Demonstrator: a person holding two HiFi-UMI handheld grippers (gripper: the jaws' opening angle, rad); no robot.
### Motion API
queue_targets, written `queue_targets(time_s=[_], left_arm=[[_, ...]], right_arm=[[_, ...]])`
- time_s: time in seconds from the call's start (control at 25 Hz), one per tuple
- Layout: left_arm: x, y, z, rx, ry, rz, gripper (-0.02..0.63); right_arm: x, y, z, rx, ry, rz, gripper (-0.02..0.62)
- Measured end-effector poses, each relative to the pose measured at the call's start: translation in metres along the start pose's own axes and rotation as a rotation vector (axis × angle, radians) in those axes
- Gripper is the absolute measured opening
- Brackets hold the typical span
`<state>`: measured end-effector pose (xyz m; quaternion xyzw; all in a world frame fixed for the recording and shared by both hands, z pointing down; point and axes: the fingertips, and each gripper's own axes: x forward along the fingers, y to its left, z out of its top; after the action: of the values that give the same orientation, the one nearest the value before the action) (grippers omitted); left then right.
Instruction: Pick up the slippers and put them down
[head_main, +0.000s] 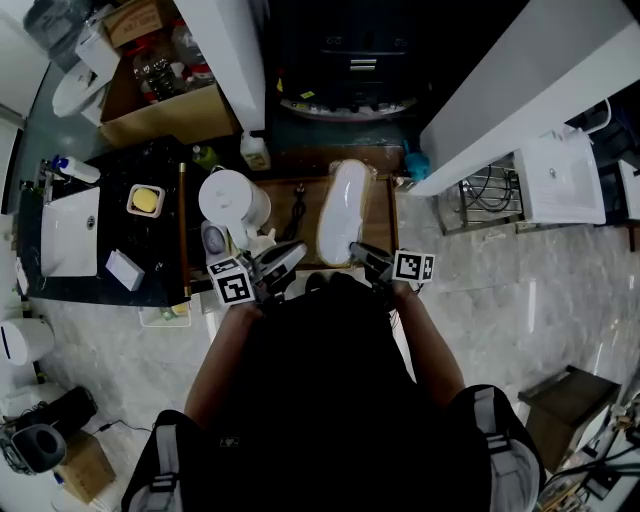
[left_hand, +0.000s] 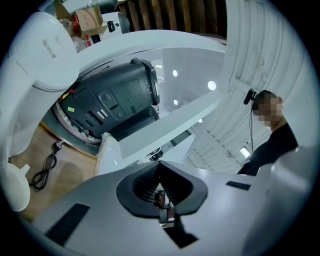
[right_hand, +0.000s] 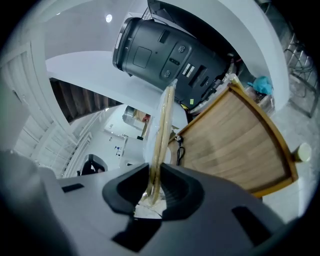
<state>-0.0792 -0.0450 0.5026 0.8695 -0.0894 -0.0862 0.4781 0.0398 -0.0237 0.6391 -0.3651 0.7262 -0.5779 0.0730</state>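
Head view: I look steeply down over the person's dark torso. Ahead lies a wooden desk (head_main: 383, 222). A white slipper (head_main: 345, 210) lies lengthwise over the middle of the desk, toe pointing away. My right claw (head_main: 358, 250) meets the slipper's near end at the desk's near edge. My left claw (head_main: 290, 255) hovers at the desk's near left corner, apart from the slipper. A white jug (head_main: 232, 200) stands just beyond the desk's left edge, and a black cable (head_main: 297, 218) lies on the desk between jug and slipper.

Left gripper view: my left claw (left_hand: 160, 180) is clenched, its dark pads pressed together. The desk (left_hand: 40, 150) shows at lower left with the cable (left_hand: 47, 167) on it. The slipper (left_hand: 109, 152), in clear wrap, sits at the desk's right side. A dark grey machine (left_hand: 117, 100) stands behind the desk.

Right gripper view: my right claw (right_hand: 154, 187) is grasping the slipper (right_hand: 162, 135), pads tight on its thin edge. The slipper rises edge-on, beside the desk's (right_hand: 240, 145) left corner. I cannot tell whether it touches the wood. The cable (right_hand: 179, 152) lies on that corner. The dark grey machine (right_hand: 170, 55) stands past the desk's far end.
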Motion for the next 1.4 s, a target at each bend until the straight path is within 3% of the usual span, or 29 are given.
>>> queue_targets(time_s=[0.88,1.4], left_arm=[[-0.046,0.001,-0.005,-0.001,-0.108,0.117,0.011],[-0.059,0.004,-0.004,-0.002,-0.130,0.155,0.011]], right_arm=[[0.024,-0.057,-0.022,0.042,0.129,-0.071,0.078],[0.035,-0.081,-0.028,0.073,0.173,-0.111,0.078]])
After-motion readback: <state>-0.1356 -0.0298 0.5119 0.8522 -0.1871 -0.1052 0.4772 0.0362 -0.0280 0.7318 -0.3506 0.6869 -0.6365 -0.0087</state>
